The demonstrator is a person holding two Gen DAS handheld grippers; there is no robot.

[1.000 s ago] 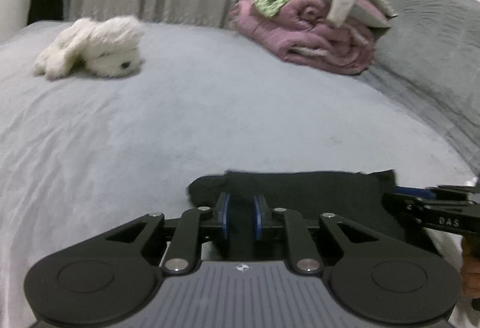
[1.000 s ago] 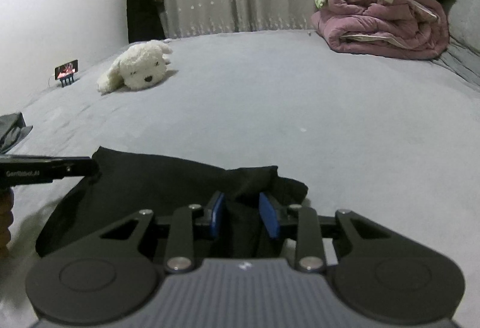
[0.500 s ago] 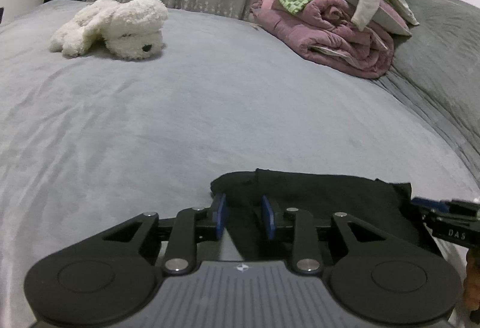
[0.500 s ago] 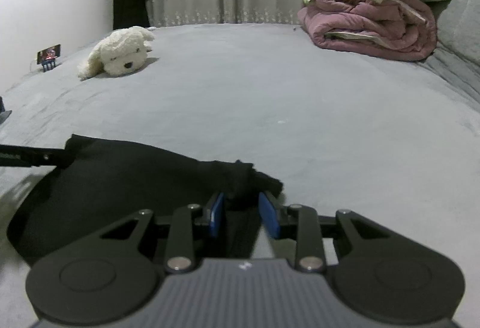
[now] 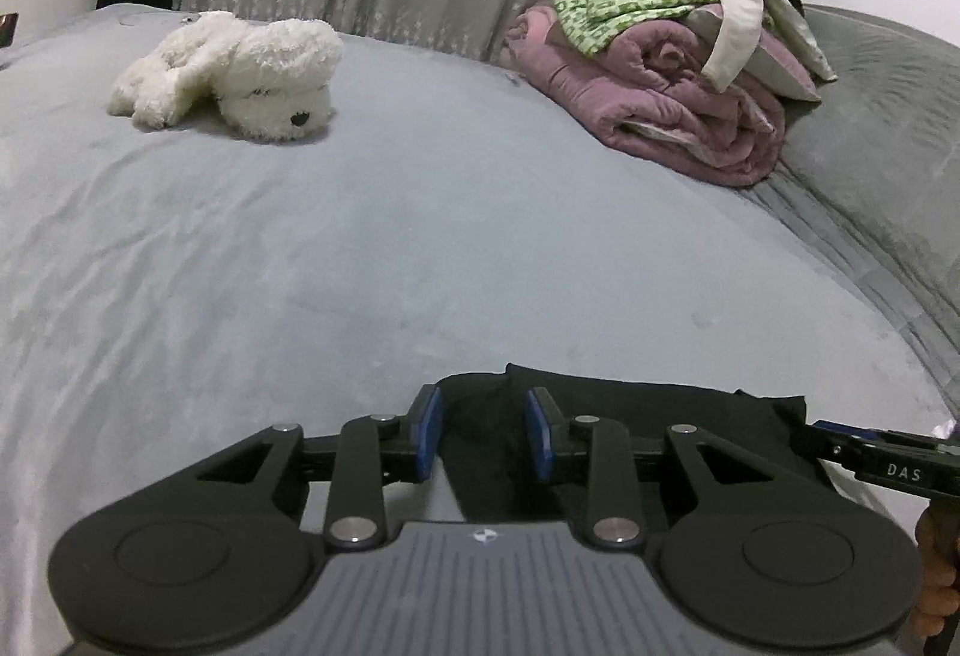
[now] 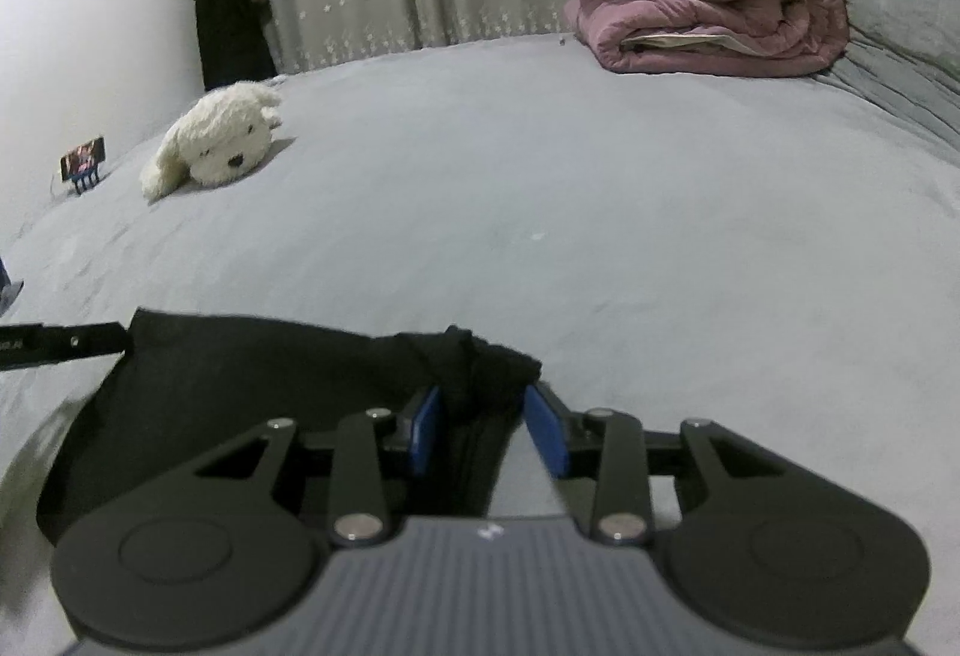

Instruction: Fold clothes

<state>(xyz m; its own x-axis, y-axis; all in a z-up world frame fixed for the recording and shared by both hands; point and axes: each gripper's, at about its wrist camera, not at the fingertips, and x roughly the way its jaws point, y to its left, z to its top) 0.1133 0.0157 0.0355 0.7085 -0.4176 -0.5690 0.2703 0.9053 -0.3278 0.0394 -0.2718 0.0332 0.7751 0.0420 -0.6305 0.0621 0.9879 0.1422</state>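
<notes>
Plush dog [image 5: 240,74] and blanket pile [image 5: 666,92] lie beyond black garment [image 6: 252,386]

The black garment [image 6: 252,386] runs under the gripper bodies, its near edge hidden in both views.

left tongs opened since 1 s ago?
Yes. The left tongs have spread apart: the blue pads now stand clear of the black garment, no longer pinching it.

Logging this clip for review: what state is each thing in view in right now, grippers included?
left gripper: open, jaws either side of the garment's corner.
right gripper: open, bunched cloth between the jaws.
black garment: lying on the bed, partly folded.
plush dog: lying flat.
pink quilt: folded, clothes piled on top.
phone: propped up, screen lit.
</notes>
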